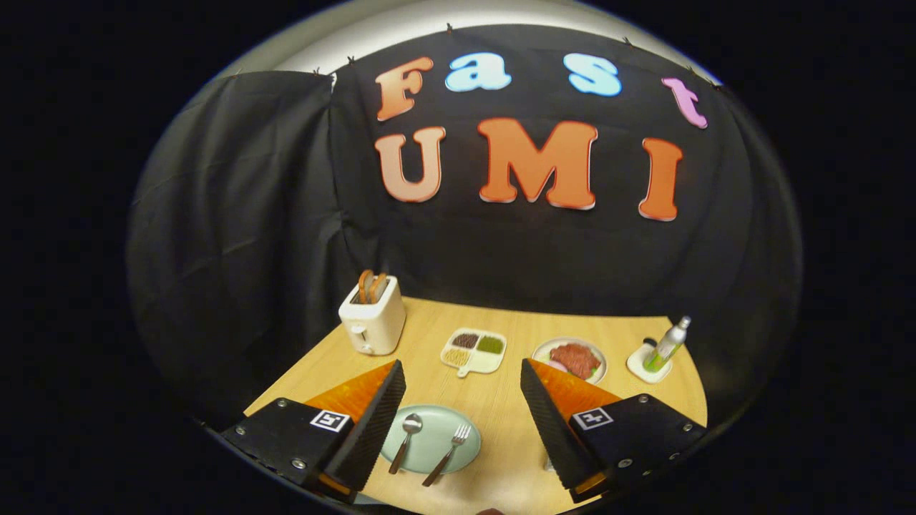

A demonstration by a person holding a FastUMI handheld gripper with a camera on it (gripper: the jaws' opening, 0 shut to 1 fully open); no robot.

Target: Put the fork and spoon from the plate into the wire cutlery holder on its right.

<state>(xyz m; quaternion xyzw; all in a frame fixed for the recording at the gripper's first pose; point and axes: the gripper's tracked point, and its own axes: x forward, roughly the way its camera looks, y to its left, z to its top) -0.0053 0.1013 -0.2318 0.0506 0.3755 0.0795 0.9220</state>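
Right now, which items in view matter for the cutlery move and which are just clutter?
Job items:
- spoon and fork, both lying on the pale green plate
- gripper, fingers spread wide above the plate, holding nothing

Just lying about:
- toaster with toast in it
- divided dish of seeds
- plate of meat
- green bottle on a small white stand
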